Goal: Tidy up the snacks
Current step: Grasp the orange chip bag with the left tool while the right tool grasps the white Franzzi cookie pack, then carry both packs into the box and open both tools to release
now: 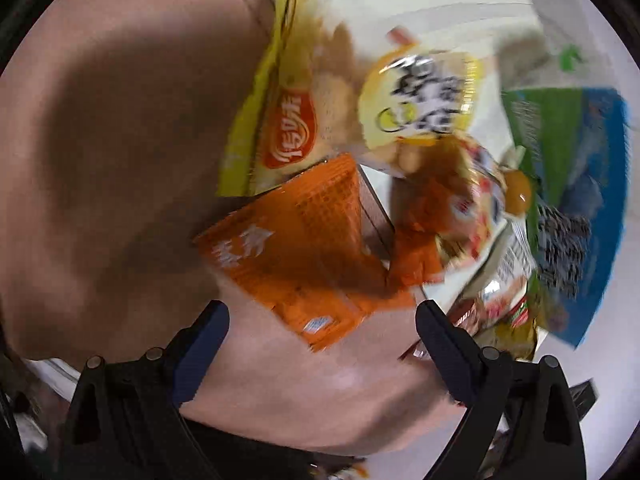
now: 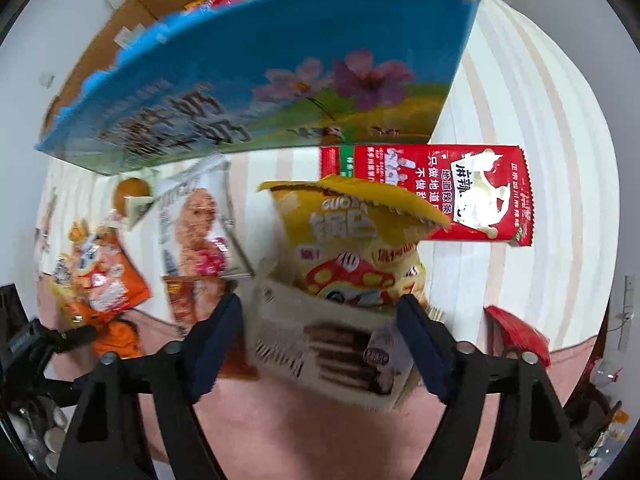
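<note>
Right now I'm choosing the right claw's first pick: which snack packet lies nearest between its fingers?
The beige wafer packet with brown bars: it sits between the open right claw fingers, ahead of the yellow mushroom-print bag and red flat packet.

Wafer pack (image 2: 340, 352) lies before crisps bag (image 2: 352, 248) (box (image 2: 256, 76) behind).

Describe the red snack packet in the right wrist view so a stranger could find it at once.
Start at the big blue box with painted flowers. Just below its right corner, the red packet lies flat on the striped cloth, behind a yellow bag. It alone is long, red, with a white figure.
</note>
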Motion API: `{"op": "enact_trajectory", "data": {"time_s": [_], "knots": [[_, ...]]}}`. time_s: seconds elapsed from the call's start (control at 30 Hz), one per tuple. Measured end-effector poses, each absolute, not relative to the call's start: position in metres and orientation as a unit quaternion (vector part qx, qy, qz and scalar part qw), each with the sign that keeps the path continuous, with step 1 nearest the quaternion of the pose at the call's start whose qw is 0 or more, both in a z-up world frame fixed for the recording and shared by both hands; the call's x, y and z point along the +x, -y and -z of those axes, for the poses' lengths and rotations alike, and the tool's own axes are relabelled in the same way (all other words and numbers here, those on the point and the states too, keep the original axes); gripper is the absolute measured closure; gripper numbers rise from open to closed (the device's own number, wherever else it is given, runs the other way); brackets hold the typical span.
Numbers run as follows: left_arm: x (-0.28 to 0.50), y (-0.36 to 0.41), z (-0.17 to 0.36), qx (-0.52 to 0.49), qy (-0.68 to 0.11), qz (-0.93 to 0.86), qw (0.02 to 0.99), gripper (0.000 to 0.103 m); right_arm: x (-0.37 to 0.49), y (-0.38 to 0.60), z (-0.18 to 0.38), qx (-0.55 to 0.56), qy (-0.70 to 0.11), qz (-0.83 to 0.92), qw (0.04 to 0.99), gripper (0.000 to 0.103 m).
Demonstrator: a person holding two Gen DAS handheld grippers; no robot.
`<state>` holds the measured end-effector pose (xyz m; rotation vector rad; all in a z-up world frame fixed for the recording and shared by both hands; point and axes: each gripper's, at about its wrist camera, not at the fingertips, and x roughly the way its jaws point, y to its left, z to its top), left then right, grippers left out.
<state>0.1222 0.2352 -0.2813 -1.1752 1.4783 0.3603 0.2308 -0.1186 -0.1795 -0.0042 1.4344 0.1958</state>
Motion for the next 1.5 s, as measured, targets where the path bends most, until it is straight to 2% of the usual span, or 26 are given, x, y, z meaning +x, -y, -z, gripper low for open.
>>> {"op": "enact_trajectory", "data": {"time_s": [0.03, 0.1, 0.23, 0.3, 0.37, 0.43, 0.53, 0.7, 0.73, 0.77, 0.83, 0.9, 1.0, 1.13, 1.2, 1.27, 1.43, 1.5], "knots": [[0.125, -0.234, 0.289, -0.503, -0.633, -0.157, 0.567, 0.008, 0.230, 0.120, 0.185, 0.000, -0.663, -0.090, 0.743, 0.029], [0.127, -0.233, 0.296, -0.506, -0.628, -0.165, 0.568, 0.012, 0.224, 0.124, 0.195, 0.026, -0.686, -0.094, 0.721, 0.030], [0.129, -0.227, 0.292, -0.461, -0.630, -0.164, 0.602, 0.031, 0.196, 0.127, 0.209, 0.082, -0.744, -0.132, 0.650, 0.030], [0.133, -0.220, 0.284, -0.406, -0.642, -0.153, 0.632, 0.033, 0.187, 0.124, 0.202, 0.059, -0.744, -0.146, 0.649, 0.027], [0.141, -0.205, 0.275, -0.310, -0.669, -0.131, 0.663, 0.036, 0.183, 0.118, 0.189, -0.002, -0.721, -0.150, 0.676, 0.020], [0.143, -0.187, 0.271, -0.208, -0.694, -0.110, 0.681, 0.036, 0.183, 0.110, 0.184, -0.058, -0.703, -0.149, 0.693, 0.019], [0.140, -0.168, 0.274, -0.120, -0.717, -0.092, 0.680, 0.036, 0.184, 0.098, 0.196, -0.061, -0.717, -0.157, 0.677, 0.019], [0.133, -0.160, 0.283, -0.141, -0.722, -0.107, 0.669, 0.035, 0.174, 0.080, 0.227, -0.076, -0.736, -0.132, 0.660, 0.019], [0.131, -0.160, 0.283, -0.155, -0.716, -0.112, 0.671, 0.035, 0.170, 0.080, 0.228, -0.080, -0.730, -0.121, 0.668, 0.026], [0.124, -0.168, 0.281, -0.167, -0.709, -0.117, 0.675, 0.035, 0.166, 0.080, 0.227, -0.087, -0.723, -0.107, 0.677, 0.041], [0.118, -0.164, 0.278, -0.182, -0.695, -0.117, 0.685, 0.036, 0.160, 0.088, 0.223, -0.064, -0.716, -0.100, 0.688, 0.041], [0.112, -0.146, 0.276, -0.167, -0.696, -0.098, 0.692, 0.044, 0.154, 0.098, 0.220, -0.044, -0.718, -0.092, 0.689, 0.041], [0.104, -0.096, 0.275, -0.103, -0.706, -0.050, 0.699, 0.044, 0.145, 0.110, 0.217, -0.024, -0.720, -0.091, 0.688, 0.041], [0.100, -0.051, 0.278, -0.071, -0.707, -0.020, 0.703, 0.044, 0.135, 0.119, 0.223, 0.009, -0.738, -0.107, 0.666, 0.039], [0.103, -0.040, 0.278, -0.064, -0.706, -0.015, 0.705, 0.043, 0.123, 0.128, 0.231, 0.036, -0.747, -0.114, 0.655, 0.034], [0.098, -0.031, 0.278, -0.060, -0.710, -0.012, 0.702, 0.042, 0.122, 0.135, 0.226, 0.052, -0.746, -0.114, 0.654, 0.022], [0.106, -0.024, 0.284, -0.063, -0.713, -0.016, 0.699, 0.042, 0.125, 0.142, 0.221, 0.044, -0.752, -0.098, 0.650, 0.022], [0.105, -0.026, 0.282, -0.064, -0.712, -0.017, 0.700, 0.043, 0.121, 0.141, 0.231, 0.026, -0.748, -0.091, 0.657, 0.025]]}}
